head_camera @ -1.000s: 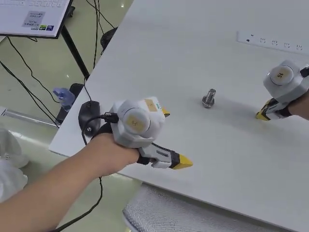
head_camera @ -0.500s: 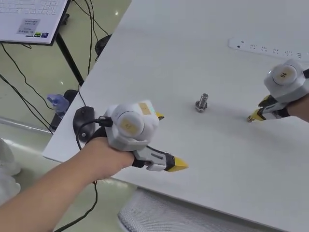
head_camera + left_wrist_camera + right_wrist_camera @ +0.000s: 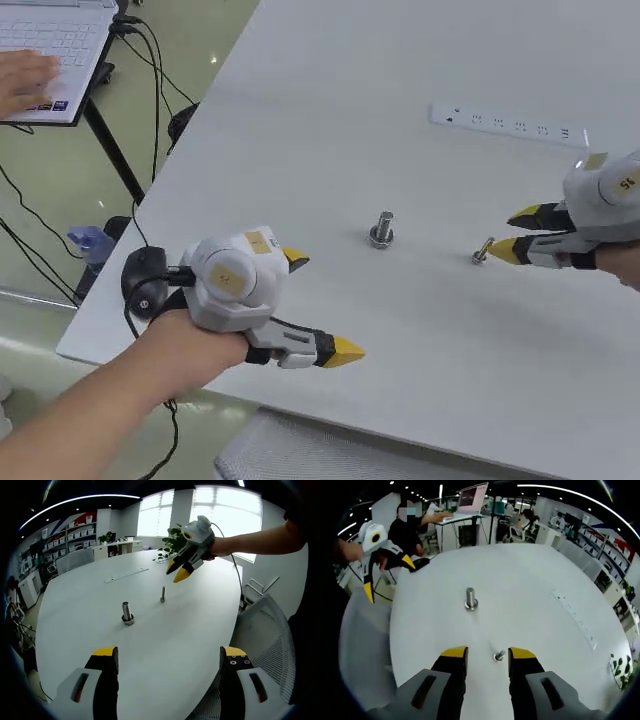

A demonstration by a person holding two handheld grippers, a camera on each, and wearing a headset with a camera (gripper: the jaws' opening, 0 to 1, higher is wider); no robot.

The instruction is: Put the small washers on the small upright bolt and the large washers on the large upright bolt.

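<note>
Plainly my right gripper was nearer: jaws parted, holding nothing, with the small bolt upright between their tips, low centre of the right gripper view. The large bolt stood further up-frame. My left gripper gaped empty, well apart from both.

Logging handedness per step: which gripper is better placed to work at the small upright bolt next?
Right, probably. The right gripper is open with the small bolt just at its jaw tips. The left gripper is open near the table edge, beyond the large bolt.
</note>
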